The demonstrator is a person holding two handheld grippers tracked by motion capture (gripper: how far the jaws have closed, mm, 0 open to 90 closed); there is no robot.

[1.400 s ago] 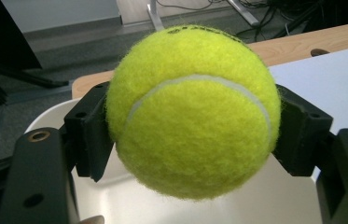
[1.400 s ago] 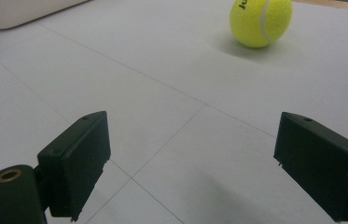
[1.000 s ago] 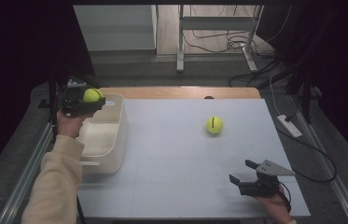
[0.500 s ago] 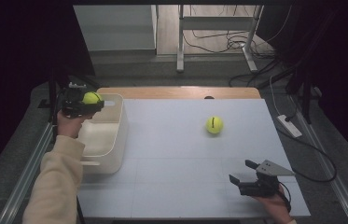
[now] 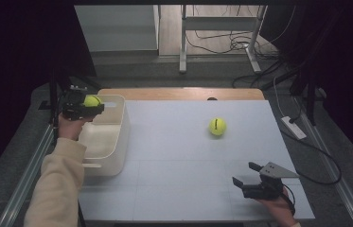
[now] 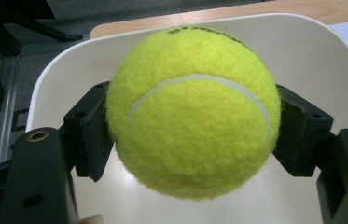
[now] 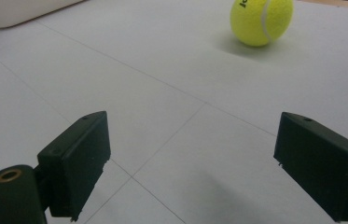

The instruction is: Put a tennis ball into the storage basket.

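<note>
- High view: pale grey tabletop (image 5: 174, 161) with faint grid lines; a strip of bare wood runs along its far edge. Room around it is dark. Grey floor beyond, with a metal frame leg and loose black cables; a white power strip (image 5: 293, 127) lies on the floor to the right of the tabletop.
- White plastic bin (image 5: 112, 142) stands at the left edge of the tabletop, open side up. Nothing can be made out lying on its pale inside floor.
- Left hand-held gripper (image 5: 83, 108) is above the far left corner of the bin, closed on a held tennis ball (image 5: 92, 100). Left gripper view: both black pads press the held tennis ball (image 6: 192, 109) at its sides, white seam facing the camera, bin wall (image 6: 311, 51) behind and below.
- Second tennis ball (image 5: 217, 126) sits on the tabletop right of centre, well apart from the bin and from both grippers.
- Right hand-held gripper (image 5: 247, 175) is low at the near right of the tabletop, jaws spread wide, nothing between them. Right gripper view: the second tennis ball (image 7: 261, 19) lies farther off, bin corner at the upper left.
</note>
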